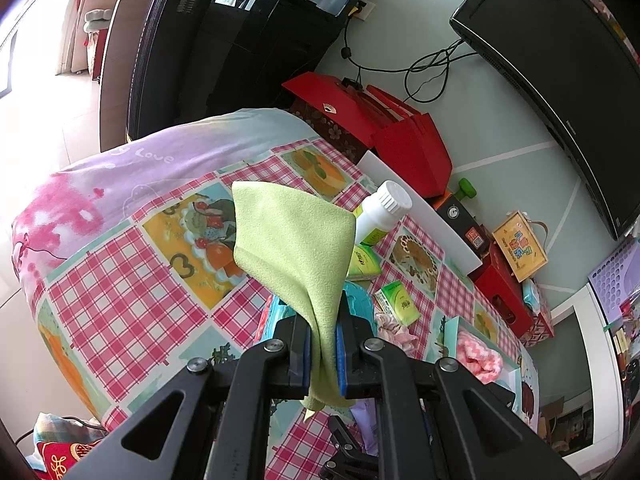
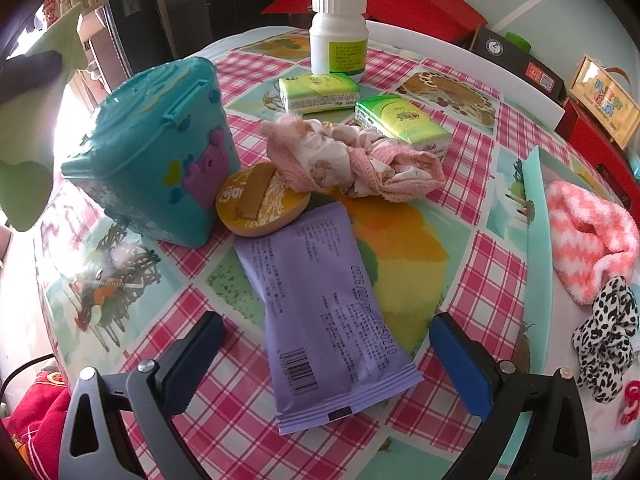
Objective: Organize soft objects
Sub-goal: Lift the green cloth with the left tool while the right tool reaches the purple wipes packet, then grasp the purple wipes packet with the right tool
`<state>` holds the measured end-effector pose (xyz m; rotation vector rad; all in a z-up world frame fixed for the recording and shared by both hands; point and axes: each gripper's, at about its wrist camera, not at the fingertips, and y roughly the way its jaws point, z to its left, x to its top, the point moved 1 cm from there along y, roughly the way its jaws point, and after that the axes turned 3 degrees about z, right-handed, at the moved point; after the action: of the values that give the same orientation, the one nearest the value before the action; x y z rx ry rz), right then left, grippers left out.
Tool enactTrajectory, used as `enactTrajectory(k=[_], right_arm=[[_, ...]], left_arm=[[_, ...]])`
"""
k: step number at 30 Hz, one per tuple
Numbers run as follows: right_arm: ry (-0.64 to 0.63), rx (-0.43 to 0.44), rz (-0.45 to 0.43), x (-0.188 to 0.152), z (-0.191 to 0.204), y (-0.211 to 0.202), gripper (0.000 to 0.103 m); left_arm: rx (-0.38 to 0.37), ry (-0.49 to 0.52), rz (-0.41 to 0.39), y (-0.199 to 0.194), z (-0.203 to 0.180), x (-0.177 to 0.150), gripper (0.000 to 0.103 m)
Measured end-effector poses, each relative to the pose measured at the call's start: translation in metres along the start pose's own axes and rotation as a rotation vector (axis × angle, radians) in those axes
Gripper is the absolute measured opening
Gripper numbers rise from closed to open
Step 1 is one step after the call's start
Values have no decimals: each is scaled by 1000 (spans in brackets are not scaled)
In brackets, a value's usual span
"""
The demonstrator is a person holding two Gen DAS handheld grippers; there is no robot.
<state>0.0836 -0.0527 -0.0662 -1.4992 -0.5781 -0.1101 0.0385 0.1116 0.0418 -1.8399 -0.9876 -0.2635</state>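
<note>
Tablecloth point(image 2: 500, 280) cluttered w/ bottle point(image 2: 339, 36), teal box point(image 2: 160, 152); left gripper point(image 1: 324, 356) pinching green cloth point(image 1: 292, 248).

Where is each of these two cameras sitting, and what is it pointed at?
Left wrist: rides on the left claw, raised above the table, looking along fingers shut on a green cloth.
Right wrist: rides on the right claw, low over the table, fingers open around a purple packet.
Both show the white bottle and the teal tub.
</note>
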Motion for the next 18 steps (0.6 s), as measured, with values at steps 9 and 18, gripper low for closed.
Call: enactTrajectory(k=[9,18], right_arm=[[-20,10,-29,6,2,-7,64],[-4,56,-47,4,-2,-15,55]], left_arm=[[0,1,1,0,0,0,9],[2,-1,4,0,2,0,9]])
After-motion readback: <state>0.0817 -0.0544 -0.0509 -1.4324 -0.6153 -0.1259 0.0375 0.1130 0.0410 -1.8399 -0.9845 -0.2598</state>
